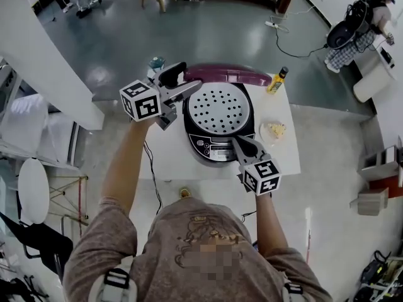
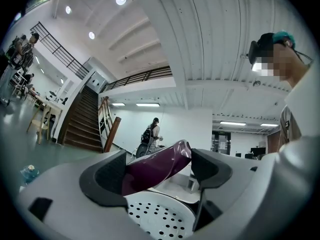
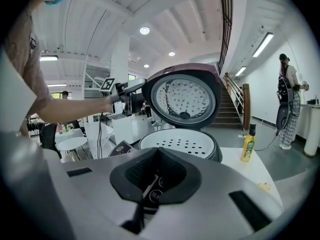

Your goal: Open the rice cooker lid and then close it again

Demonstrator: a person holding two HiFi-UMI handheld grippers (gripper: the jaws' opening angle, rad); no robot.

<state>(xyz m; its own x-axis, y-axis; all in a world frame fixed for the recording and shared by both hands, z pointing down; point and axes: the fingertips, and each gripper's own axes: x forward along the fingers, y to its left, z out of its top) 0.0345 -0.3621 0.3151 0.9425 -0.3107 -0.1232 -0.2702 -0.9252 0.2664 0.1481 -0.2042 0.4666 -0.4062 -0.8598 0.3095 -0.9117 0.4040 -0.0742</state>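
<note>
A dark rice cooker (image 1: 200, 145) stands on a white table (image 1: 169, 159). Its maroon lid (image 1: 228, 74) is swung up at the back, and a white perforated tray (image 1: 220, 109) lies bare in the pot. My left gripper (image 1: 189, 77) is at the lid's left end with its jaws wide open. In the left gripper view the lid's rim (image 2: 161, 165) lies between them, and I cannot tell whether a pad touches it. My right gripper (image 1: 238, 142) is shut with nothing in it, its tips over the front control panel (image 1: 213, 150). In the right gripper view the lid's (image 3: 185, 96) underside faces me.
A yellow bottle (image 1: 277, 80) stands at the table's back right corner, and a small pale item (image 1: 275, 129) lies right of the cooker. A teal object (image 1: 156, 62) sits at the back left. A cable (image 1: 151, 168) hangs off the left edge. A person (image 1: 360, 27) stands far right.
</note>
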